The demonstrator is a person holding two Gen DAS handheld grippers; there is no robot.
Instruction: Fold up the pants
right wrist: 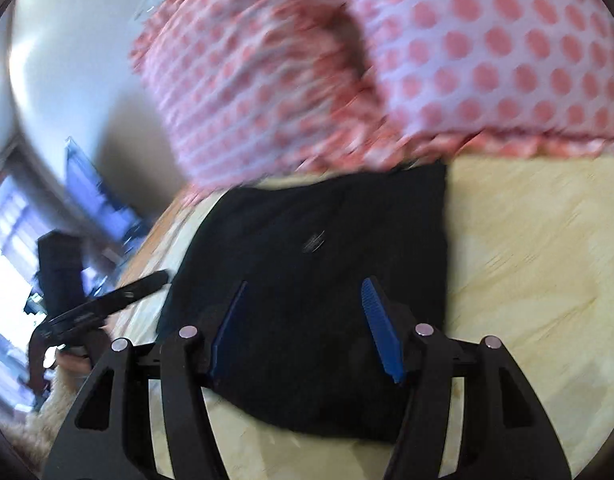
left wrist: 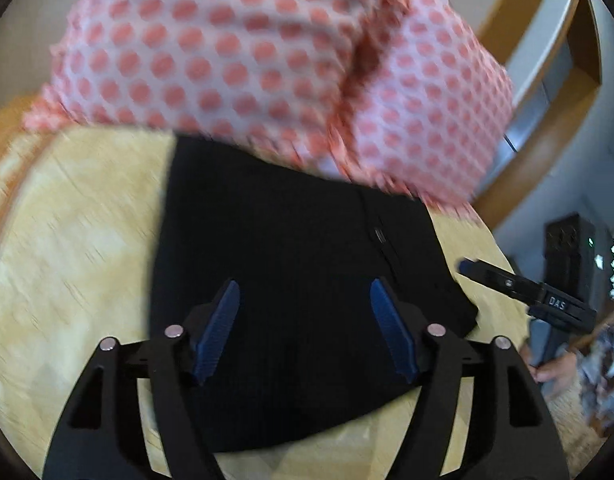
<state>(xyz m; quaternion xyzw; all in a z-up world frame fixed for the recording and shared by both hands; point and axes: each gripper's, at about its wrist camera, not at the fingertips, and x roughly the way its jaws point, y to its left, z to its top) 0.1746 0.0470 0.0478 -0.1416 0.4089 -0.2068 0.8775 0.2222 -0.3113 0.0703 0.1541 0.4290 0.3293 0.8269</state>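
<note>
Black pants [left wrist: 291, 280] lie folded into a compact rectangle on a light wooden table [left wrist: 79, 240]. They also show in the right wrist view [right wrist: 323, 280]. My left gripper [left wrist: 305, 300] is open and empty, hovering over the near part of the pants. My right gripper [right wrist: 305, 300] is open and empty, also over the near part of the pants. In the left wrist view the right gripper's finger [left wrist: 507, 280] shows beside the pants' right edge. In the right wrist view the left gripper's finger [right wrist: 119, 296] shows beside their left edge. Both views are motion-blurred.
A pink polka-dot cloth [left wrist: 275, 52] lies bunched at the far edge of the pants, also in the right wrist view [right wrist: 387, 68]. A wooden frame [left wrist: 547, 120] stands beyond the table at right. A dark box [right wrist: 61, 264] stands off the table at left.
</note>
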